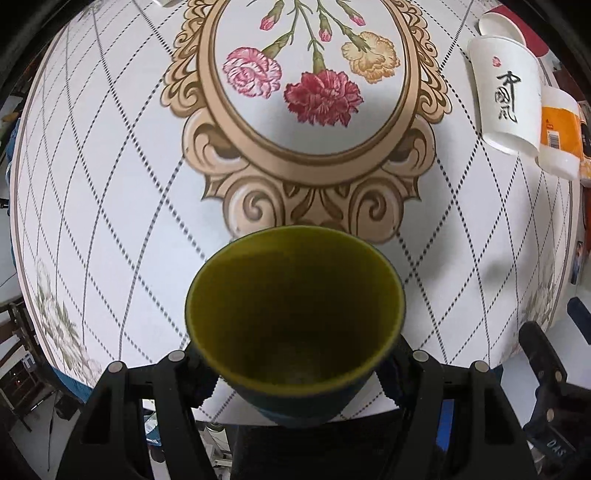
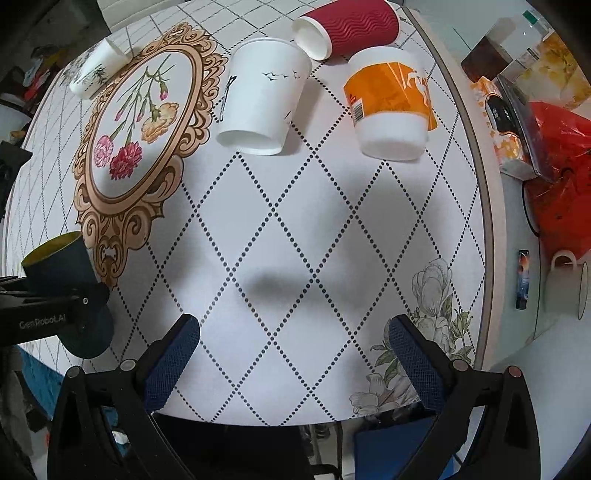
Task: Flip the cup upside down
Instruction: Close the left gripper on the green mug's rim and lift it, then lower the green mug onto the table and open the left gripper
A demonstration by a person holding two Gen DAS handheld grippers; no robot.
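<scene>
The left gripper [image 1: 295, 373] has its jaws closed on the dark cup [image 1: 295, 325], gripping low on its sides; its yellow-green mouth tips toward the worktop [image 1: 110, 184], above the near edge. To the right, the right gripper [image 2: 293, 363] hovers with jaws wide and nothing between them. Beyond it stand a white paper cup [image 2: 264, 107], a red cup [image 2: 354, 27] and an orange-banded cup [image 2: 391, 105], all upside down.

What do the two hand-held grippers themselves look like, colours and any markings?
Both are black plastic frames with round silver pins. The right hand-held gripper has dark blue textured finger pads. The left hand-held gripper has jagged-edged pads and white "GenRobot.AI" lettering on its side.
</scene>
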